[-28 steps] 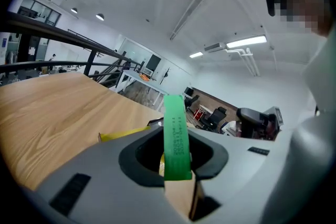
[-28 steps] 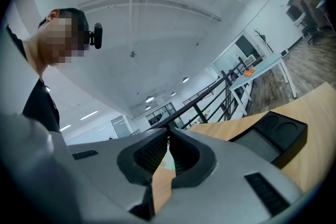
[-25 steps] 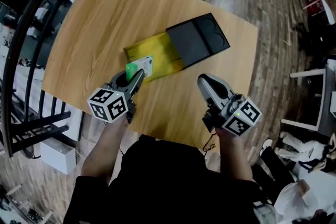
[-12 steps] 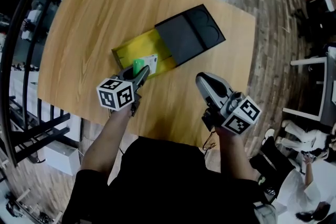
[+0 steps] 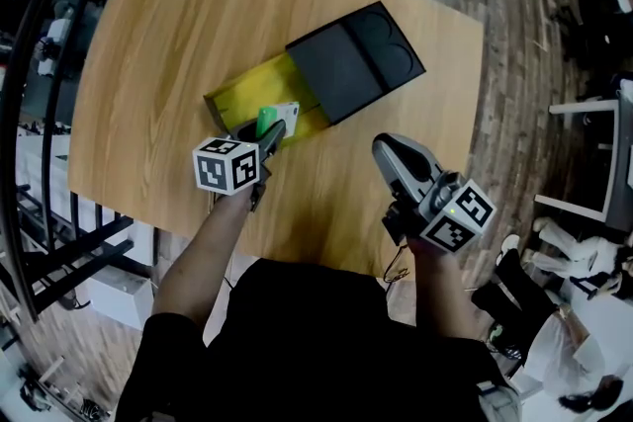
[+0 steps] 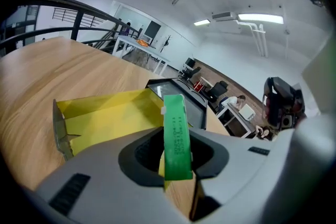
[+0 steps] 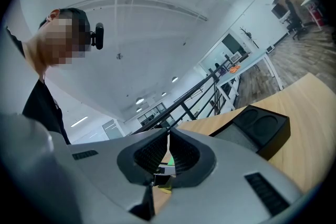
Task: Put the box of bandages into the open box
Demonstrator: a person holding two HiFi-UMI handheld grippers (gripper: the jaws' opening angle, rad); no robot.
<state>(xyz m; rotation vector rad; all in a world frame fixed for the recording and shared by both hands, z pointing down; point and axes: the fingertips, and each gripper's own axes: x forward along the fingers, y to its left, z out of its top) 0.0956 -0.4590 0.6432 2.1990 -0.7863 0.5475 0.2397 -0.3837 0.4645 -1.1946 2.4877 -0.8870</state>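
The left gripper [image 5: 269,135] has dropped lower and edged forward since the earlier frame; the right gripper [image 5: 388,149] has barely shifted. The left jaws are clamped on the box of bandages [image 5: 281,115], green edge up, held on its narrow side between the pads. The open box [image 5: 226,102], a yellow tray, sits right under and just ahead of those jaws, with its black sleeve [image 5: 351,64] further out past the tips on the table [image 5: 158,35]. The right gripper is closed with nothing in it, off to the side of the left one, near the table's edge. Step looks like the final lowering into the tray. Next move probably: sink a bit more until the bandage box is inside the yellow walls, then let go.
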